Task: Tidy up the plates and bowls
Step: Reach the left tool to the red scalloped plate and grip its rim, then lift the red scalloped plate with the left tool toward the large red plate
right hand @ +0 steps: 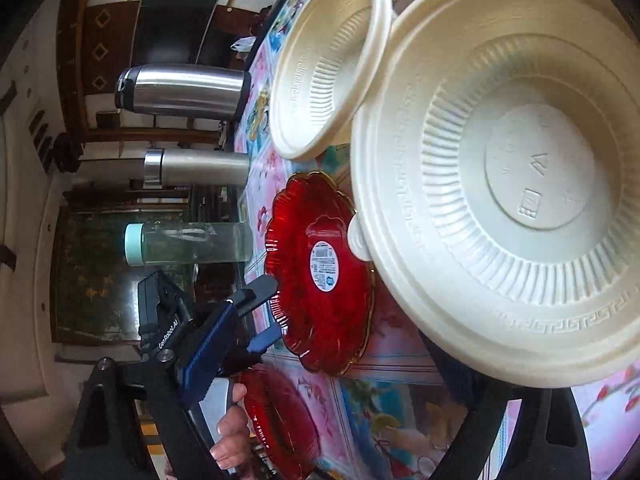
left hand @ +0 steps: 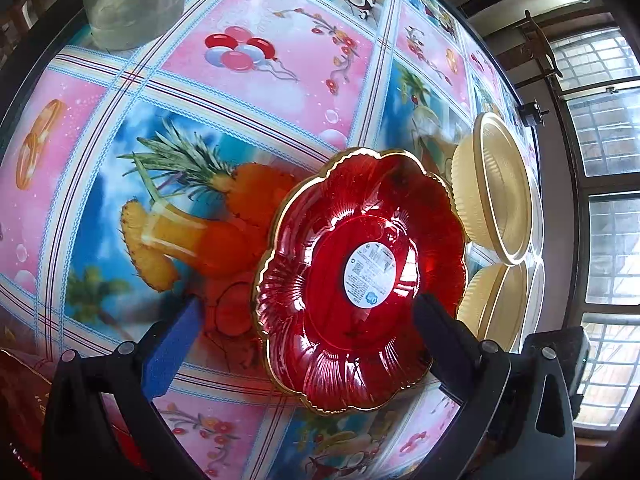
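A red flower-shaped glass plate (left hand: 360, 276) with a gold rim and a round sticker lies on the colourful tablecloth; it also shows in the right wrist view (right hand: 320, 272). My left gripper (left hand: 304, 320) is open, one finger inside the plate and the blue-padded finger (left hand: 172, 352) outside its rim. My right gripper holds a large cream bowl (right hand: 516, 176) close to the camera; its fingers are hidden behind the bowl. Another cream bowl (right hand: 324, 68) lies beyond it. Two cream bowls (left hand: 496, 188) show at the right in the left wrist view. A second red plate (right hand: 280, 416) lies nearer.
The patterned tablecloth (left hand: 280, 64) covers the table. A clear plastic container (left hand: 132, 0) stands at the far left corner. Two steel flasks (right hand: 184, 92) and a clear bottle with a mint cap (right hand: 188, 244) stand along the table edge. A window is at the right.
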Action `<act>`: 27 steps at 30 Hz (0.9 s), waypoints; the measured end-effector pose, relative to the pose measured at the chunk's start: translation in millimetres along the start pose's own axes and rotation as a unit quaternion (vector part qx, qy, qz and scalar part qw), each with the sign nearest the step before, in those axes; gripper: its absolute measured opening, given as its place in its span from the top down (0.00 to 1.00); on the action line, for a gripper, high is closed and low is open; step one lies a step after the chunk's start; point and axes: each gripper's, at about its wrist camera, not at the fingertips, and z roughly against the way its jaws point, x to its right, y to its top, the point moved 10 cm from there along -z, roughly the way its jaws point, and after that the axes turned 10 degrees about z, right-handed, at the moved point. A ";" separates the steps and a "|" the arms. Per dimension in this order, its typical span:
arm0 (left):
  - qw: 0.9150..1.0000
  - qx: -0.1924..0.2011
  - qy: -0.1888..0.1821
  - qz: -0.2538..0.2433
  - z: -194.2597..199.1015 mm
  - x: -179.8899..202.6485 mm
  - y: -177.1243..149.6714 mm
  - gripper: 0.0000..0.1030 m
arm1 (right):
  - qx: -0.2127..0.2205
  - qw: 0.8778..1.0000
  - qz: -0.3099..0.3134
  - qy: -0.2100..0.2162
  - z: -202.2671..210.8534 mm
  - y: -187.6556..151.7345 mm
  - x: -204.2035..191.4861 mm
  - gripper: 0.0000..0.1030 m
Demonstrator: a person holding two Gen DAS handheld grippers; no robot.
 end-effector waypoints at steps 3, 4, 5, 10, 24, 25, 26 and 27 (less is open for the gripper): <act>1.000 0.000 -0.002 -0.002 2.8 -1.9 -0.9 0.00 | -0.021 1.000 0.003 0.004 -13.3 0.3 -1.7 0.29; 1.000 0.000 -0.003 -0.002 2.9 -1.7 -1.0 0.01 | -0.028 1.000 0.000 0.001 -19.6 0.4 -0.3 0.32; 1.000 0.000 -0.004 -0.005 2.5 -0.6 -1.4 0.04 | -0.033 0.999 -0.003 0.000 -23.2 0.1 2.2 0.36; 1.000 -0.001 -0.005 -0.024 1.3 5.6 -4.9 0.14 | -0.005 1.000 0.011 -0.013 -22.4 5.2 4.2 0.51; 0.998 0.035 0.041 -0.036 1.3 -2.1 6.1 0.77 | -0.002 0.998 0.028 -0.064 -29.4 6.0 20.4 0.90; 0.998 0.037 0.044 -0.034 1.6 -4.1 6.4 0.80 | 0.000 0.997 0.030 -0.070 -29.5 6.9 21.2 0.93; 0.998 0.039 0.046 -0.031 2.1 -6.1 6.9 0.85 | 0.002 0.997 0.032 -0.073 -28.7 7.3 22.4 0.93; 0.997 0.041 0.050 -0.028 2.3 -7.9 6.9 0.87 | 0.004 0.997 0.034 -0.075 -29.3 7.8 21.8 0.93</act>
